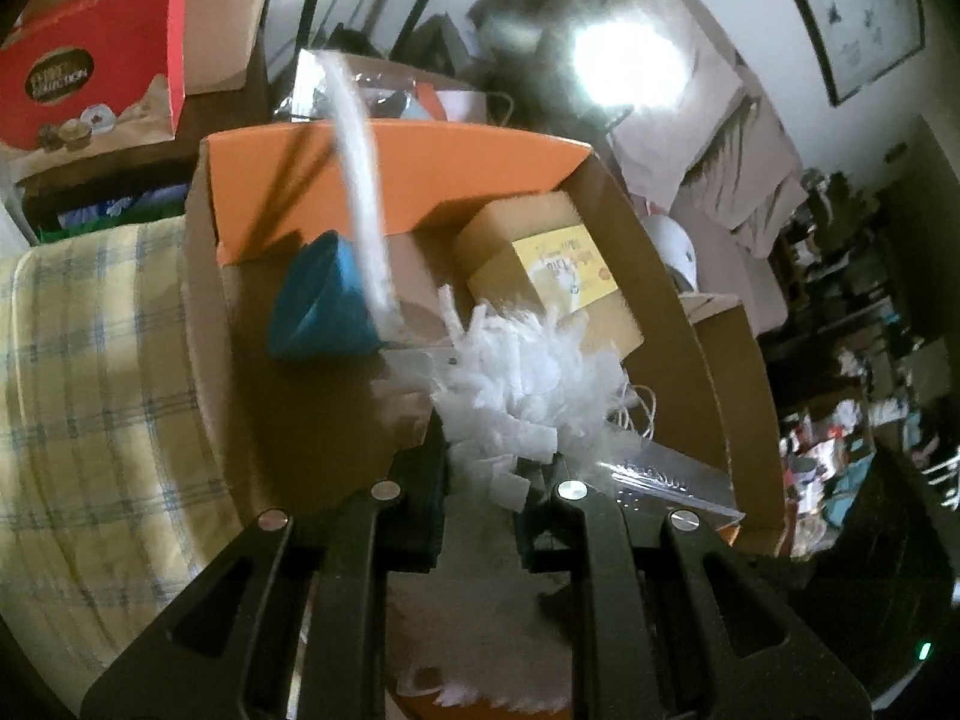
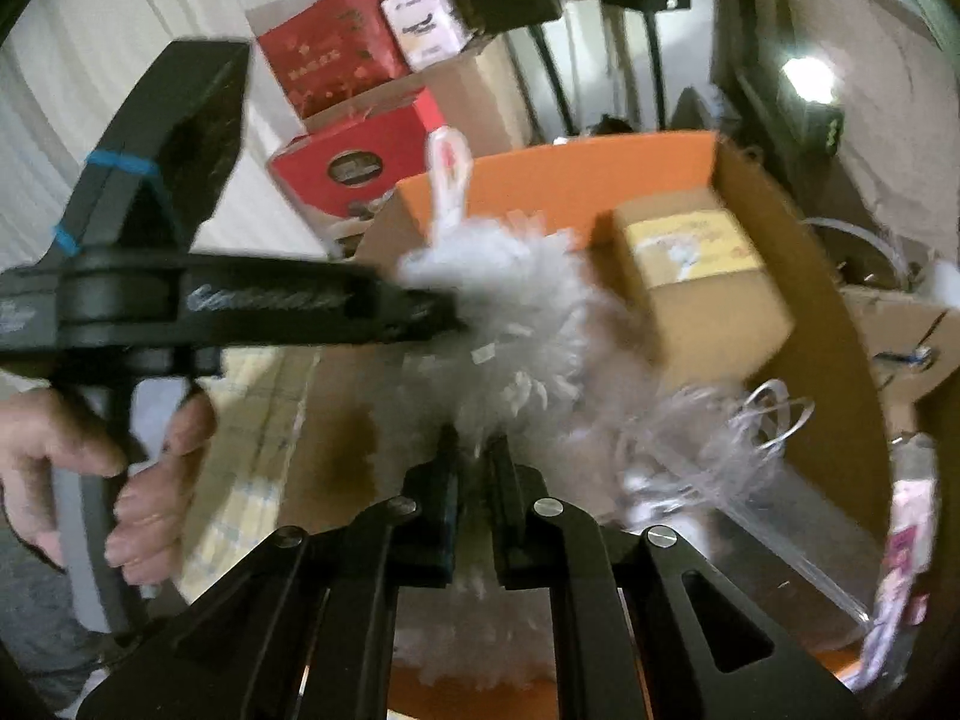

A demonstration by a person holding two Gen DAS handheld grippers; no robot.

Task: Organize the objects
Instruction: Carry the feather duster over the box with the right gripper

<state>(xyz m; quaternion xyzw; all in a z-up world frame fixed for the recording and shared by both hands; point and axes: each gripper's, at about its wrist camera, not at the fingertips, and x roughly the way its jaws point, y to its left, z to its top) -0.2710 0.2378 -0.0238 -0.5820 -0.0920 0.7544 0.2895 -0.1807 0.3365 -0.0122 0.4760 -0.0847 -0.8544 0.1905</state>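
Observation:
A fluffy white duster [image 1: 528, 384] with a long white handle [image 1: 360, 180] hangs over an open cardboard box with orange flaps [image 1: 384, 180]. My left gripper [image 1: 492, 468] is shut on the duster's fluffy head. In the right wrist view my right gripper [image 2: 474, 456] is shut on the same duster [image 2: 516, 312], and the left gripper [image 2: 420, 306] reaches in from the left, held by a hand. A small brown box with a yellow label [image 1: 558, 264] [image 2: 696, 264] and a blue object [image 1: 324, 300] lie inside the box.
Clear plastic packaging [image 1: 660, 474] and white strings [image 2: 762, 414] lie in the box's near right corner. A yellow checked cloth [image 1: 96, 372] is on the left. Red boxes [image 1: 90, 72] [image 2: 354, 168] stand behind. Cluttered shelves are at the right.

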